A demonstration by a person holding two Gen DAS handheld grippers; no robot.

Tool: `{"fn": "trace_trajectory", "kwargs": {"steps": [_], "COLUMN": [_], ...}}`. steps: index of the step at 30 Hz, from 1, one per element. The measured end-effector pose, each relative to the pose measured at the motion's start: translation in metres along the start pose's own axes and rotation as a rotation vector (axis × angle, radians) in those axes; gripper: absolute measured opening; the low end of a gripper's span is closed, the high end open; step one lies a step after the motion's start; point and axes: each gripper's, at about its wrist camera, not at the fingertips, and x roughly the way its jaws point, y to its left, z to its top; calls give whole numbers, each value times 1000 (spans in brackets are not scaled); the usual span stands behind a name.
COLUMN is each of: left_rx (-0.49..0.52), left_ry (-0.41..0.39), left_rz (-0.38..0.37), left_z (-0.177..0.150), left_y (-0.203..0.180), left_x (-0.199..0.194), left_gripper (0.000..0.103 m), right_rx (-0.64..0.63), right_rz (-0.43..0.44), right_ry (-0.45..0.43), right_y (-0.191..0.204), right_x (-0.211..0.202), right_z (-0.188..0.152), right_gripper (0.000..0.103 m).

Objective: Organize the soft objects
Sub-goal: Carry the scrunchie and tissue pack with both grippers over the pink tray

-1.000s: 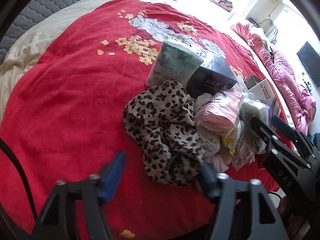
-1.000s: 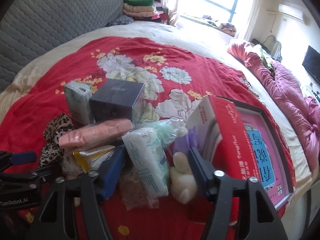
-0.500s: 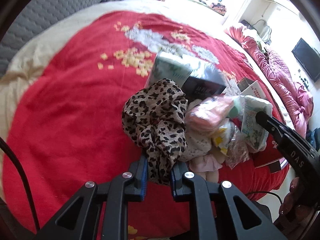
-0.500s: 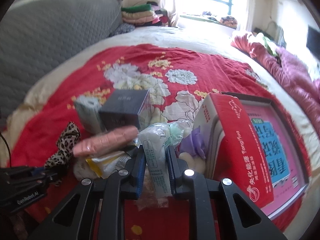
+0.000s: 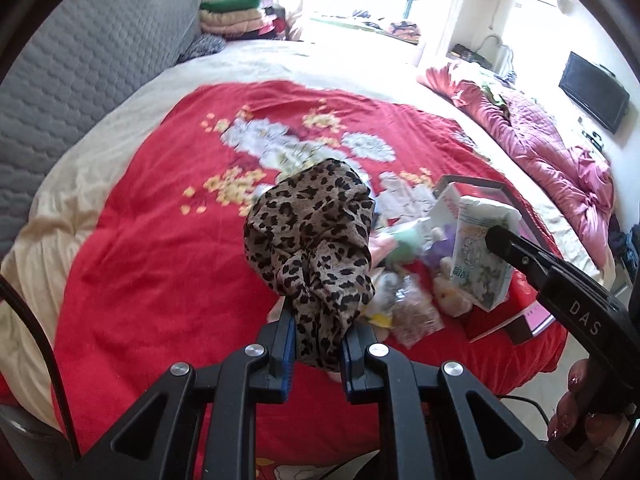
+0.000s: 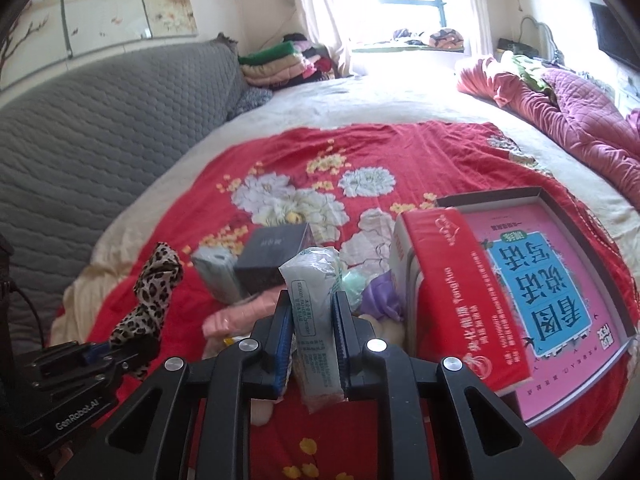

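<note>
My left gripper [image 5: 318, 344] is shut on a leopard-print cloth [image 5: 316, 248] and holds it up above the red flowered bedspread [image 5: 160, 240]. The cloth also shows in the right wrist view [image 6: 154, 292], hanging from the left gripper. My right gripper [image 6: 312, 328] is shut on a white plastic-wrapped tissue pack [image 6: 314, 320], lifted off the pile; it also shows in the left wrist view [image 5: 482, 252]. Below lie a pink wrapped roll [image 6: 236, 316], a purple soft item [image 6: 384, 300] and a cream plush toy [image 5: 450, 296].
A dark box [image 6: 276, 258] and a grey-green tissue pack [image 6: 220, 274] stand on the bedspread. A red box [image 6: 452, 292] leans on a pink tray-like box lid [image 6: 560, 300] at the right. A grey padded headboard [image 6: 100, 140] is at the left, a pink quilt [image 5: 560, 168] at the far right.
Both grippers closed from open, then rose: the left lifted the leopard-print cloth off the pile, the right lifted the tissue pack off the bed.
</note>
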Motion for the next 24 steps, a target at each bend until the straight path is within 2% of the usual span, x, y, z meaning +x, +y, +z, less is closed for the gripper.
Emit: {"fn": "trace_trajectory", "kwargs": {"steps": [10, 24], "left_rx": [126, 307], "left_ry": [-8, 22], "left_rz": [-35, -127], "left_z": [8, 19], "left_y": [-64, -175], "left_x": [-10, 8], "left_gripper": [18, 18], "right_rx": [114, 365], "right_rz": [-20, -94], "right_ry": [-74, -146], "right_y": [-46, -162], "right_x": [-54, -91], "right_z": [12, 5], "right_gripper": [19, 19]}}
